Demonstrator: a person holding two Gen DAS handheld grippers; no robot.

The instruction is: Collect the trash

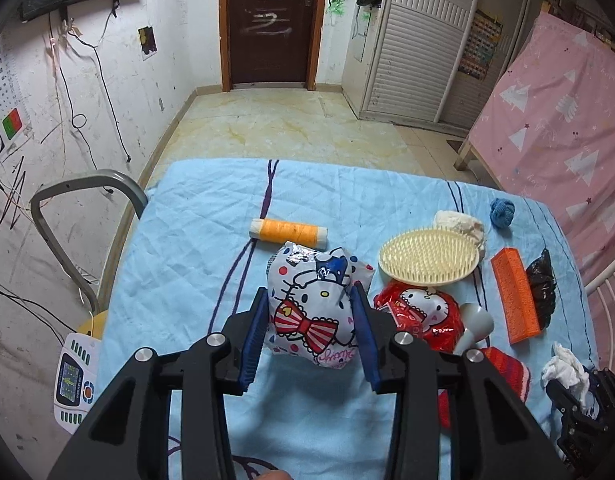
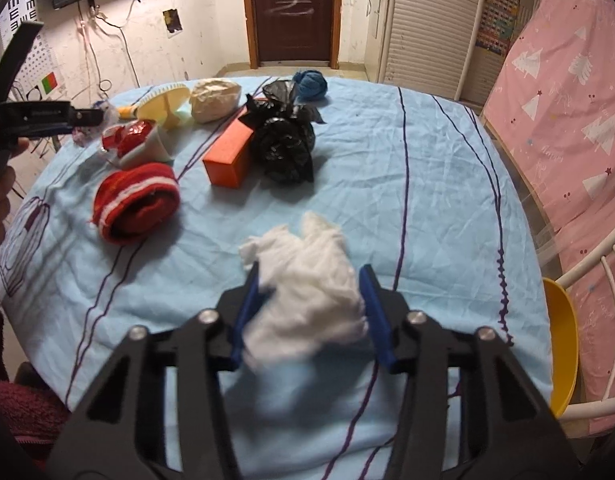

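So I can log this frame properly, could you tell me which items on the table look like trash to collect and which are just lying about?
Likely trash:
- white Hello Kitty wrapper, in the left gripper
- crumpled tissue, in the right gripper
- red wrapper
- black plastic bag

Lying about:
- orange thread spool
- cream brush
- orange block
- red sock
- blue yarn ball

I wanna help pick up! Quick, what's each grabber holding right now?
Left gripper: shut on the white Hello Kitty wrapper.
Right gripper: shut on the crumpled white tissue.
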